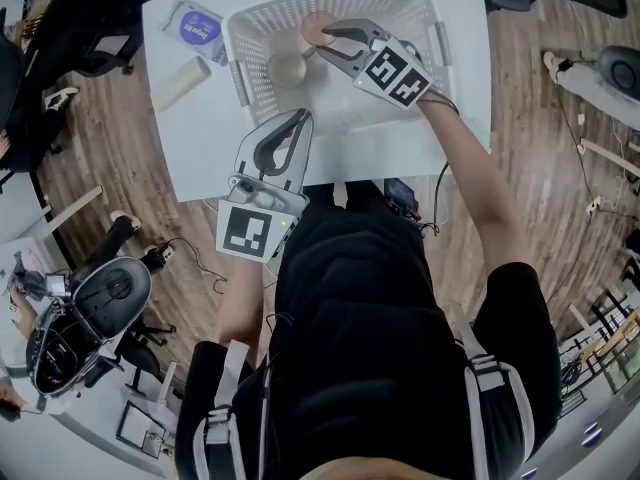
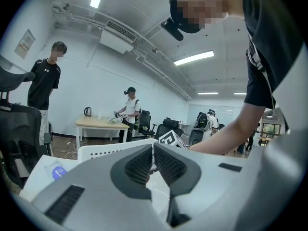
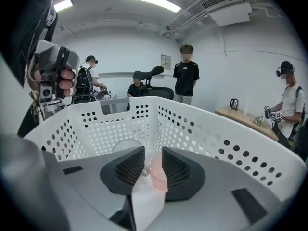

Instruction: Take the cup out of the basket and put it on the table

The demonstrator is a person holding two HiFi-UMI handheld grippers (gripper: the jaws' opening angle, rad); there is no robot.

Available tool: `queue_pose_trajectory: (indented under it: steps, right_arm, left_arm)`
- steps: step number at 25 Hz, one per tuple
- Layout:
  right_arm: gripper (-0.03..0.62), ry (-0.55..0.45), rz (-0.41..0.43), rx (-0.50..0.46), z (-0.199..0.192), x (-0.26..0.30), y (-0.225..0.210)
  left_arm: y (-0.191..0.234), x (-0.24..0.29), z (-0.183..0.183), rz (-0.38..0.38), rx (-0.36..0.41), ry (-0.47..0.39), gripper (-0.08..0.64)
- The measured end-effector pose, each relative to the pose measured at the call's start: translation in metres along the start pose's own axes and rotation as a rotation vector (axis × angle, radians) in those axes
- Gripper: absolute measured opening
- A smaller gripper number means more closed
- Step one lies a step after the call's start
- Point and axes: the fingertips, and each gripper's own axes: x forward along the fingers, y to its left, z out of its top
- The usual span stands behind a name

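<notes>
Pink cup [image 1: 314, 30], inside white perforated basket [image 1: 395, 0], on white table [image 1: 400, 148]

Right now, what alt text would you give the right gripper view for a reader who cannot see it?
The right tongs reach into a white perforated plastic basket, jaws apart, with a pale pink translucent cup between them, not yet gripped. Several people stand in a bright office behind it.
</notes>
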Motion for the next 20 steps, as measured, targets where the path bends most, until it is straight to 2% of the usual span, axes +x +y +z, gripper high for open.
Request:
queue_pose_trajectory:
  steps: [5, 11, 20]
  right_arm:
    - [0.110, 0.068, 0.020, -0.040, -0.022, 0.012, -0.003]
    - [0.117, 0.113, 0.051, -0.096, -0.029, 0.019, 0.004]
    - [0.117, 0.165, 0.066, -0.117, -0.042, 0.030, 0.003]
  left_arm:
    - [0.000, 0.001, -0.001, -0.001, 0.012, 0.000, 0.020]
    - [-0.003, -0.003, 0.000, 0.000, 0.002, 0.001, 0.020]
    - [-0.007, -0.003, -0.003, -0.005, -0.008, 0.007, 0.020]
